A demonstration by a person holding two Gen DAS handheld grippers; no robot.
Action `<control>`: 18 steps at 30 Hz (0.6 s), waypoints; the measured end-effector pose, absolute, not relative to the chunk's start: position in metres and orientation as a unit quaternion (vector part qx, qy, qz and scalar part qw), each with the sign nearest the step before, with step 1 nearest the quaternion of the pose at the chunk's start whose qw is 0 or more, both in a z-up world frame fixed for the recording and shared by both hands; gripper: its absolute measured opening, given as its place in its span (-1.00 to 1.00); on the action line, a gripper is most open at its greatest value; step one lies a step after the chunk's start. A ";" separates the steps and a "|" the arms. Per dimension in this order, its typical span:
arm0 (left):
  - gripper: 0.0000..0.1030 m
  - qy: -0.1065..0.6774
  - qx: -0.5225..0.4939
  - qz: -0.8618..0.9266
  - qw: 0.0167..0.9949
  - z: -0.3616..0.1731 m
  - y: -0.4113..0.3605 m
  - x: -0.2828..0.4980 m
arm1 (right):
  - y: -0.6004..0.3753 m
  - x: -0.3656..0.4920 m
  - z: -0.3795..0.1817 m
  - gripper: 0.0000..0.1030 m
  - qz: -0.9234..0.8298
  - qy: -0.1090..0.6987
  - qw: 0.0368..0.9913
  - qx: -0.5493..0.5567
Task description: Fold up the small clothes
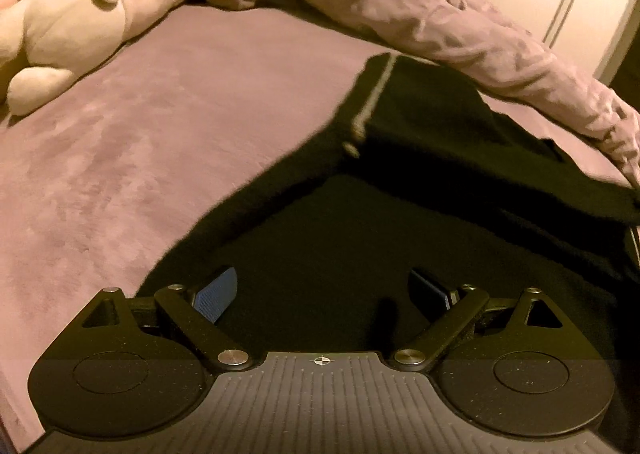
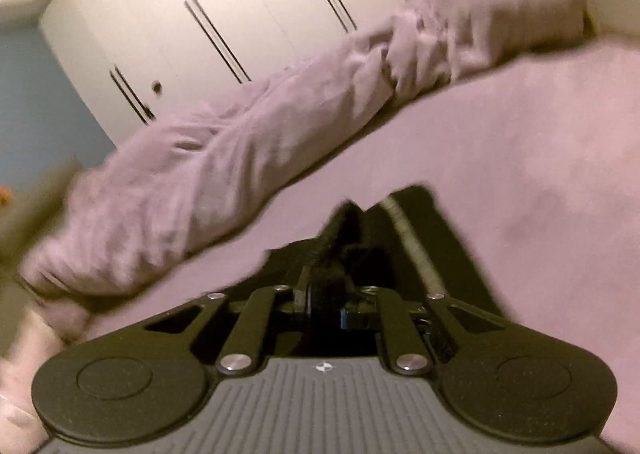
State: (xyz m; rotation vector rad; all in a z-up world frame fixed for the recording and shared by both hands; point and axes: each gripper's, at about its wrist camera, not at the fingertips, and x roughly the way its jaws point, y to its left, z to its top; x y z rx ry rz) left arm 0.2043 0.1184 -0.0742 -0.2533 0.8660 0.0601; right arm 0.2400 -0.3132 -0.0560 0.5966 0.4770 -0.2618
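A black garment with a pale stripe lies spread on the mauve bed cover. One part of it is folded over itself on the right side. My left gripper hovers low over its near part, open, blue pads wide apart with only flat cloth beneath. In the right wrist view my right gripper is shut on a bunched edge of the black garment, which trails away from the fingers with the pale stripe beside them.
A cream plush toy lies at the far left of the bed. A crumpled mauve duvet runs along the far side, also seen as the duvet in the right wrist view. White wardrobe doors stand behind it.
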 end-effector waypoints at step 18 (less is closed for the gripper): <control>0.87 0.397 -0.108 0.117 0.904 -0.081 0.116 0.291 | -0.328 0.244 -0.095 -0.55 -0.099 0.294 0.896 0.317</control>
